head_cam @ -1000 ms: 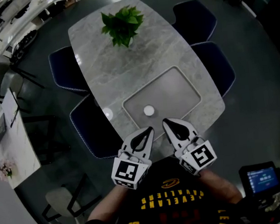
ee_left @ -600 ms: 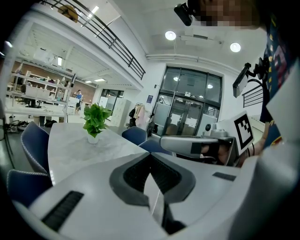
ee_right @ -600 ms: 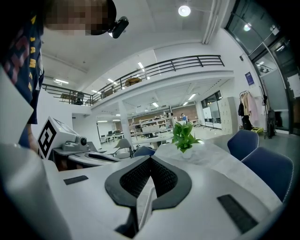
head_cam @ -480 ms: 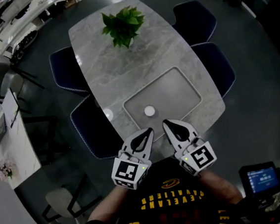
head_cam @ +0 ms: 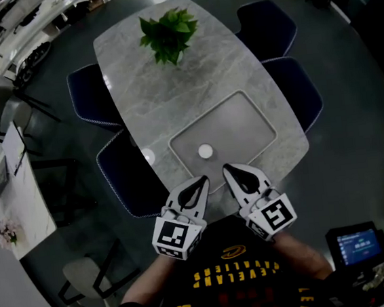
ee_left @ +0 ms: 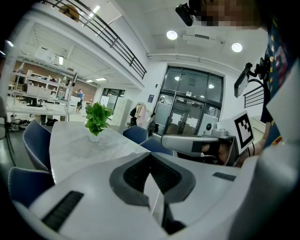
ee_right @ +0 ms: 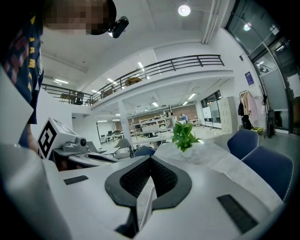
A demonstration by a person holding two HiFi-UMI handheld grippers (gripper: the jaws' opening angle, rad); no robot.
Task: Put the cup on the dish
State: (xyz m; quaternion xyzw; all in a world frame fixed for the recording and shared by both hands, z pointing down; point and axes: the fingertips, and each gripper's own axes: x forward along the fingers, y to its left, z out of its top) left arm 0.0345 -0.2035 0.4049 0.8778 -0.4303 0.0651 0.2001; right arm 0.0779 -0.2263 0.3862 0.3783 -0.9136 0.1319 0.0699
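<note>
Cup (head_cam: 205,152): small white blob by the near edge of the desk (head_cam: 192,91), shape unclear.
Shirt lettering (head_cam: 235,269): yellow, upside down, half hidden.
My left claw (head_cam: 204,180), right claw (head_cam: 228,169): both pressed together, empty.

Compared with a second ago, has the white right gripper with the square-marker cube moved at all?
No. The right gripper has its tip at the same spot by the near edge of the grey marble table.

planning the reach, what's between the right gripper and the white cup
Only bare mat and table edge lie between right gripper and cup, seen in the head view.
</note>
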